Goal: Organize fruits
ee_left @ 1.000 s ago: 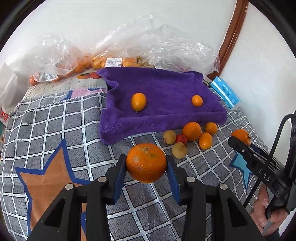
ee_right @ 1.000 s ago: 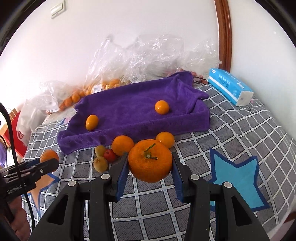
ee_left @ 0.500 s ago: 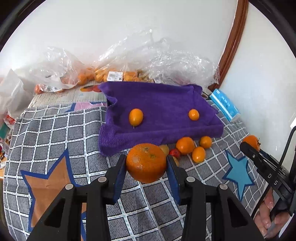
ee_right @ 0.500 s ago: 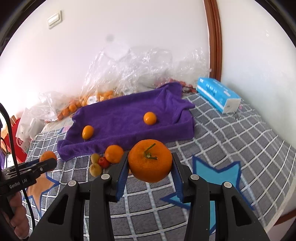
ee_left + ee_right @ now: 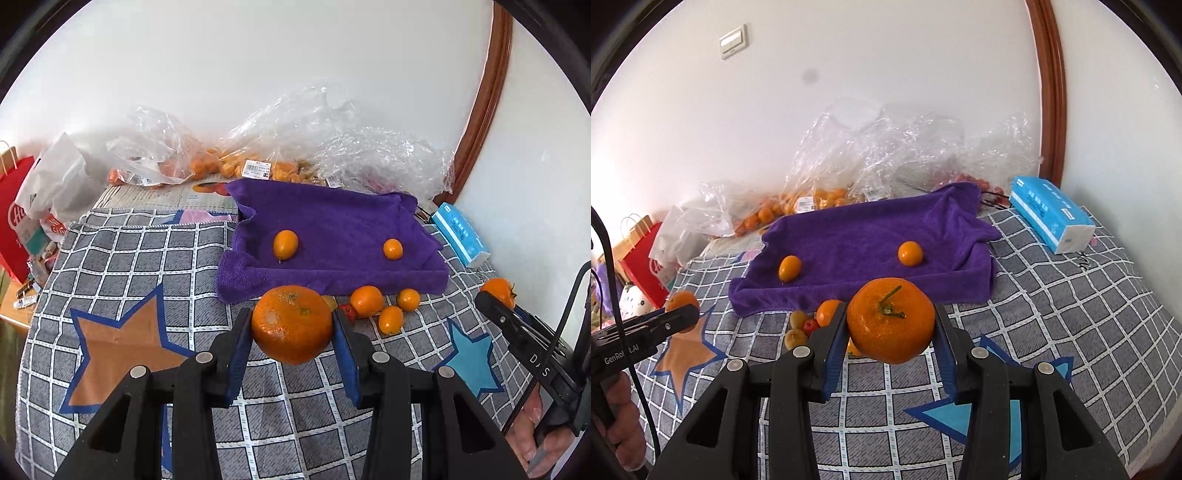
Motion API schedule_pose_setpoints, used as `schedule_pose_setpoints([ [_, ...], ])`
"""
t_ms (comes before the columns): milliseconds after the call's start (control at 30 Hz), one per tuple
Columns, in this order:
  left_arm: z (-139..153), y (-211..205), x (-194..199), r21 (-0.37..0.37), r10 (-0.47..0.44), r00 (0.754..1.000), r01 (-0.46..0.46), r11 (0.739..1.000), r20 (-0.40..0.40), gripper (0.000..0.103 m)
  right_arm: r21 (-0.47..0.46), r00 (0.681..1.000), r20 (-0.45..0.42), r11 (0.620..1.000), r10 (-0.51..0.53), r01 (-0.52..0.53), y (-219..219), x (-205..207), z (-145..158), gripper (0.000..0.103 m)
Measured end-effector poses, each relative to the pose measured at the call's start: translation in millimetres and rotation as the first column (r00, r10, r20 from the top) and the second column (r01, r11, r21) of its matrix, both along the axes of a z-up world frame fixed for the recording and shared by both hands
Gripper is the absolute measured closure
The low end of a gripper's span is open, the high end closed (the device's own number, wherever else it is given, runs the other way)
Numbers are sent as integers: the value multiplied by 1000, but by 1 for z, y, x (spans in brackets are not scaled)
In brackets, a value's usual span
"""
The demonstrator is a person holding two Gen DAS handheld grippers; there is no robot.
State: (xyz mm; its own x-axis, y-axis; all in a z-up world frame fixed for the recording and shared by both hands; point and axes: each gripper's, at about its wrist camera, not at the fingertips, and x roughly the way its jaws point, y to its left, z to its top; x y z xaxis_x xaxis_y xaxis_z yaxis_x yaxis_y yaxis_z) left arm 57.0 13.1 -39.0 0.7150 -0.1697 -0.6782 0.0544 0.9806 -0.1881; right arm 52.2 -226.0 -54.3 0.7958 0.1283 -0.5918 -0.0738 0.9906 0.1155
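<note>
The left hand-held gripper is clamping a large mandarin between its blue pads, and the right hand-held gripper is clamping a second mandarin with a green stem in the same manner; both fruits are hanging clear above the checked cover that is lying over the surface. The purple towel-lined tray is lying directly ahead of both hand-held grippers and below them, with its long axis running across the view and its near rim facing the fingertips. Two small oval citrus fruits are resting inside it, well apart: one toward the left end and one toward the right end, leaving the middle of the tray floor bare. A loose cluster of small fruits is sitting on the cover just beside the near rim, between the held mandarins and the tray. Judged from both wrist views, neither hand is clearly the nearer; the left is facing the tray's left half and the right its right half. The coming move is likely calling for a forward carry over the near rim and the cluster, followed by lowering before release. A round fruit may roll on the soft towel if released from height. Clear plastic bags of fruit are lying behind the tray.
</note>
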Motion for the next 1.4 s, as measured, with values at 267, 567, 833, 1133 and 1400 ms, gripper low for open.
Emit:
schedule_pose_setpoints([
  [267, 5, -8, -7, 1, -17, 1000, 17, 1000, 5, 63, 14, 1000, 29, 1000, 6, -6, -2, -10, 12, 60],
  [567, 13, -12, -12, 2, -29, 999, 29, 1000, 28, 63, 4, 998, 64, 1000, -1, 1, -8, -19, 24, 60],
  [833, 25, -10, -10, -2, -27, 998, 27, 1000, 52, 63, 22, 997, 74, 1000, -10, 9, -13, -17, 33, 60],
  [1133, 24, -4, 1, -23, -19, 999, 20, 1000, 51, 63, 25, 996, 84, 1000, -9, 7, -14, -9, 35, 60],
  [1400, 24, -3, 17, -28, -25, 998, 26, 999, 49, 63, 34, 997, 69, 999, -19, 17, -17, 4, 35, 60],
])
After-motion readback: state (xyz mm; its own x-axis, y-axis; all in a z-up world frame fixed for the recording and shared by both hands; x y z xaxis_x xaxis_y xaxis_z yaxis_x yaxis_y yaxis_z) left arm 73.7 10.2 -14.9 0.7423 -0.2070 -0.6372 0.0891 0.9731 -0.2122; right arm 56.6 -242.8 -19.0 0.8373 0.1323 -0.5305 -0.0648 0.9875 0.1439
